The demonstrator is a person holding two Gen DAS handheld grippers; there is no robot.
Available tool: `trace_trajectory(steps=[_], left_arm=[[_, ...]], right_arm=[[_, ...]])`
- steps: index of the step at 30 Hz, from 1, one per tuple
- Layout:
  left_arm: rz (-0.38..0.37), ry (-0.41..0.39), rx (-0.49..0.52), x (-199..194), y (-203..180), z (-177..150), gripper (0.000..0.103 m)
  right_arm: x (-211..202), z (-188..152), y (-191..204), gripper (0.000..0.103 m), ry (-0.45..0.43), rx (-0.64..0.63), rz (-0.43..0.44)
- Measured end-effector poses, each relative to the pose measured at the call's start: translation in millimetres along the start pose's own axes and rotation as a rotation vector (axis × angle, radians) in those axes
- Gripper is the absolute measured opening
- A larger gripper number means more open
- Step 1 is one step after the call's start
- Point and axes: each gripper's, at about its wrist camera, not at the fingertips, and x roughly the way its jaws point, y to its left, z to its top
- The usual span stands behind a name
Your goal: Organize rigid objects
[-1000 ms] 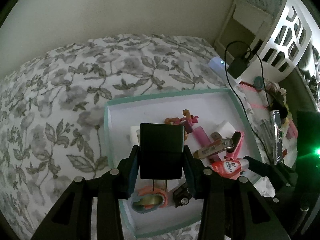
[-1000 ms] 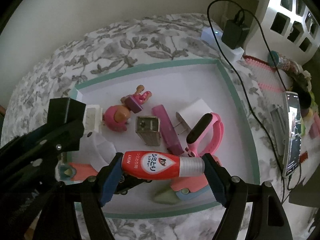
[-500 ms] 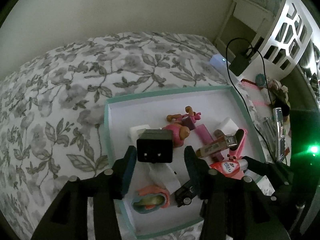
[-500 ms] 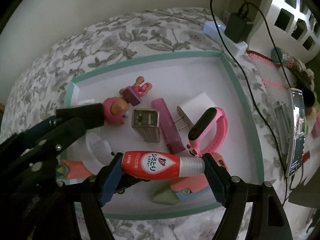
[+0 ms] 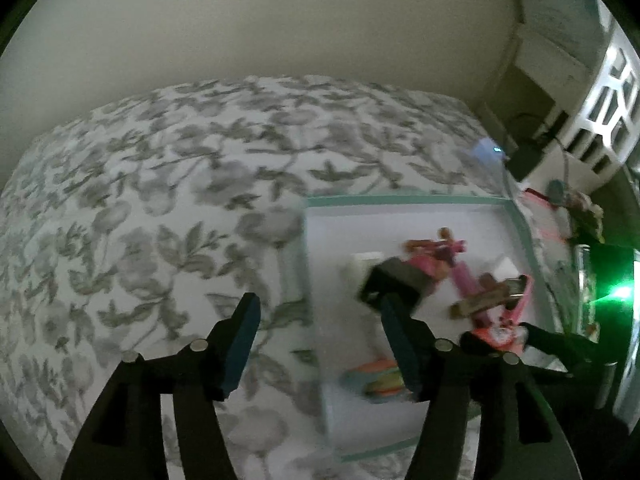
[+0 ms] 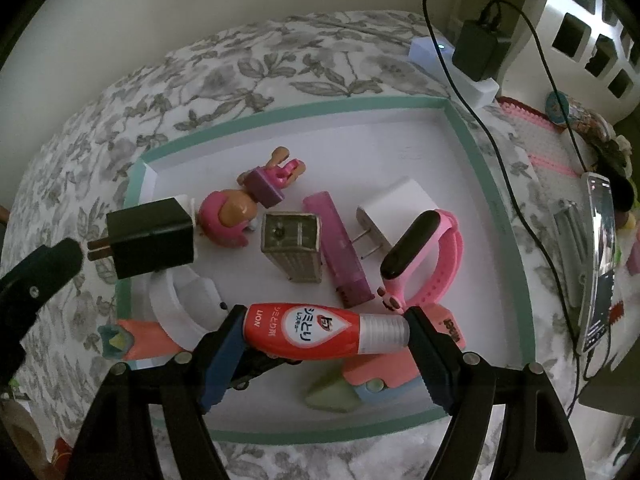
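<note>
The red tube [image 6: 316,330] carried the brand "LION" in white capitals near its left end, at about nine o'clock on its body. Beside that, a white drop-shaped label held Japanese lettering, seen upside down and too small to read surely. A coral-pink piece [image 6: 448,326] at four o'clock of the tube bore dark print that stayed illegible.

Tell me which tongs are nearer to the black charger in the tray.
Left. The left tongs have just been opening, nothing between them, one finger beside the black charger. The right tongs sit farther along the tray, shut on the red tube.
</note>
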Motion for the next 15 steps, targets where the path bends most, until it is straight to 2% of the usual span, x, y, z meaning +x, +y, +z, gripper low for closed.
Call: trace_trajectory(steps=[7, 8, 9, 10, 15], left_arm=[[0.04, 0.02, -0.073, 2, 30, -11, 0.071], [0.051, 0.02, -0.08, 2, 34, -13, 0.076], [0.06, 0.02, -0.087, 1, 37, -14, 0.088], [0.069, 0.019, -0.096, 0, 41, -16, 0.092], [0.079, 0.017, -0.143, -4, 58, -25, 0.094]], right_arm=[[-1, 0, -2, 0.081, -0.01, 0.017, 0.01], [-1, -1, -2, 0.081, -0.012, 0.017, 0.01], [-1, -1, -1, 0.081, -0.015, 0.014, 0.007], [-1, -2, -1, 0.081, -0.018, 0.011, 0.005], [-4, -4, 3, 0.088, -0.042, -0.012, 0.0]])
